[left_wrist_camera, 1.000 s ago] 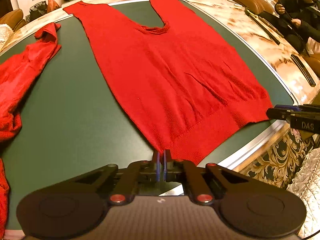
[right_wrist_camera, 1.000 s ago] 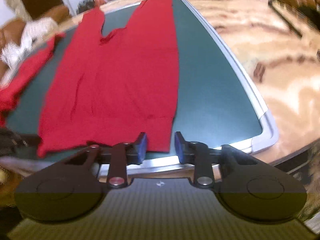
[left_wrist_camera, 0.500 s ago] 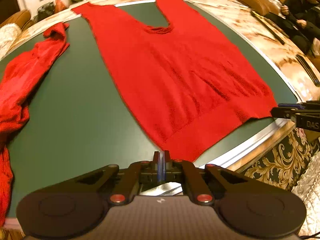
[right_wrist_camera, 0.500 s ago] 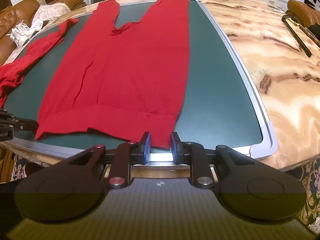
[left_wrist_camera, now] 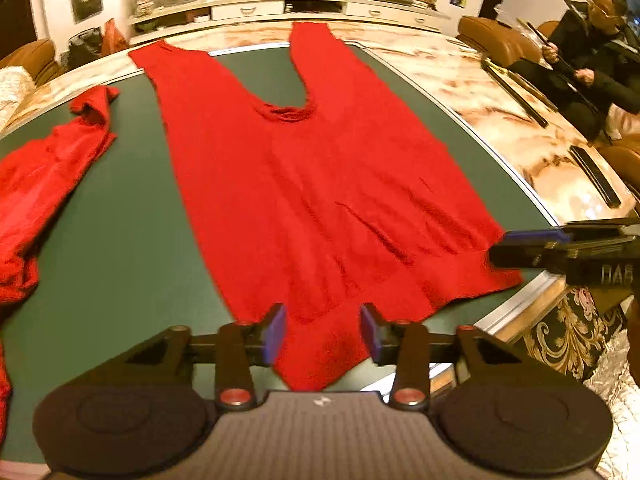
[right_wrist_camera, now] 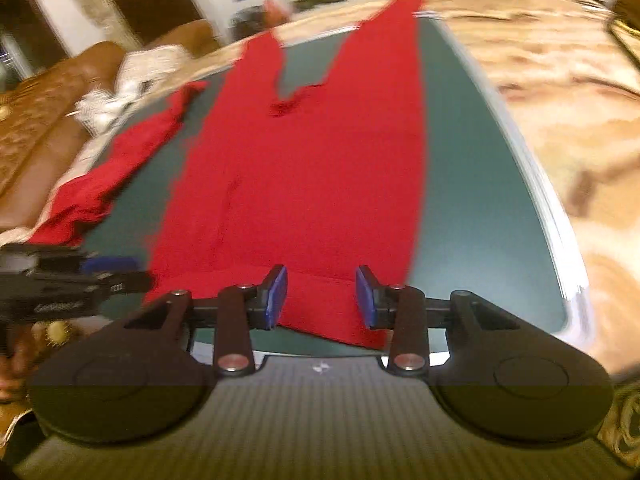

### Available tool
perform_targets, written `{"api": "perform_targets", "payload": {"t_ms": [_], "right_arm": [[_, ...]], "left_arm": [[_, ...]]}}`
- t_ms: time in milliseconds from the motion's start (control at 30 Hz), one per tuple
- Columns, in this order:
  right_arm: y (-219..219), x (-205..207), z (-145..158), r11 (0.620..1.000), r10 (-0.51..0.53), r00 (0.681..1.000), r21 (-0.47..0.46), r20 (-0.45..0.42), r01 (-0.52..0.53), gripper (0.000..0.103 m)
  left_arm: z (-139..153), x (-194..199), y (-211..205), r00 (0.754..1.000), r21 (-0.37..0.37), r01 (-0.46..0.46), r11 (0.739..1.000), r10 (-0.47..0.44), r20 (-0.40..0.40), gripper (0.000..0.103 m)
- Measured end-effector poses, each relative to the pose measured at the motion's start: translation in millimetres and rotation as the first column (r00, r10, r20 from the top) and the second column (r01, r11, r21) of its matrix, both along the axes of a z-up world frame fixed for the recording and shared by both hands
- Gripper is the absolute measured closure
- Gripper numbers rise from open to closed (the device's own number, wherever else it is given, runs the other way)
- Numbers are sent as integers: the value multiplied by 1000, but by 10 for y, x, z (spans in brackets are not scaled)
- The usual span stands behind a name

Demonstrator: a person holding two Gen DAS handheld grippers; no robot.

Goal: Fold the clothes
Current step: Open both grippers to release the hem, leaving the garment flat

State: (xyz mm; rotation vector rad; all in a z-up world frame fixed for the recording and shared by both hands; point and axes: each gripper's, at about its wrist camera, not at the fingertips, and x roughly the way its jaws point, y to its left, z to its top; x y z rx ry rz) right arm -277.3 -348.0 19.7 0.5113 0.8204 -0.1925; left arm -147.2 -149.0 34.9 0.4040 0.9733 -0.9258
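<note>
Left wrist: vest (left_wrist_camera: 320, 184) flat on green table (left_wrist_camera: 120, 248), hem at near edge; both jaws opening, hem between pads, unpressed; knit soft, limp, light; best pinched at hem corners or shoulder straps.

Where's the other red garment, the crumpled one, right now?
In the left wrist view the crumpled red garment lies bunched on the green mat along its left edge, left of the spread red vest and not touching it.

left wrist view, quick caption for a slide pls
Left gripper jaws opening over the hem of a red sleeveless top spread flat on the green mat.
</note>
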Motion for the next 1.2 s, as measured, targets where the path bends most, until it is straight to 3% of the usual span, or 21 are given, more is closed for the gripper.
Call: {"api": "perform_targets", "payload": {"t_ms": [133, 300, 400, 500, 533, 567, 600, 700, 767, 833, 900, 1000, 1200], "right_arm": [[239, 112, 17, 988, 147, 989, -41, 6, -147, 57], [553, 140, 10, 940, 305, 952, -153, -21, -305, 54], [694, 172, 8, 904, 357, 931, -225, -68, -363, 54], [776, 216, -9, 871, 368, 923, -306, -112, -384, 54], [790, 229, -33, 859, 375, 918, -326, -128, -396, 54], [802, 239, -57, 848, 380, 914, -343, -140, -405, 54], [812, 243, -89, 835, 385, 910, -363, -153, -414, 54], [875, 260, -145, 791, 399, 900, -429, -176, -435, 54], [876, 270, -159, 780, 409, 897, -446, -169, -440, 54], [833, 286, -164, 793, 400, 902, -433, -161, -429, 57], [795, 269, -184, 801, 410, 899, -410, -153, -435, 81], [781, 228, -171, 784, 429, 889, -424, -159, -454, 95], [773, 120, -152, 770, 430, 886, -441, -175, -461, 96]], "left_arm": [[-61, -140, -60, 995, 24, 94, 995, -94, 15, 40], [-184, -323, -116, 980, 130, 161, 978, -174, 100, 34], [-266, -354, -95, 975, 167, 170, 971, -190, 112, 31], [-298, -299, -35, 982, 141, 150, 979, -164, 91, 29], [-300, -286, -20, 983, 134, 149, 980, -162, 92, 31], [-301, -273, -5, 983, 127, 148, 981, -160, 93, 40], [-297, -276, 4, 981, 125, 148, 981, -162, 109, 58], [-261, -215, 18, 985, 129, 112, 985, -128, 117, 86], [-255, -168, 36, 988, 120, 105, 987, -118, 104, 90], [-249, -150, 53, 988, 119, 110, 987, -122, 98, 91], [-237, -198, 48, 980, 143, 149, 978, -165, 108, 95], [-218, -276, 44, 972, 173, 180, 968, -203, 122, 98], [-223, -402, 69, 956, 214, 234, 948, -265, 129, 99]]}}
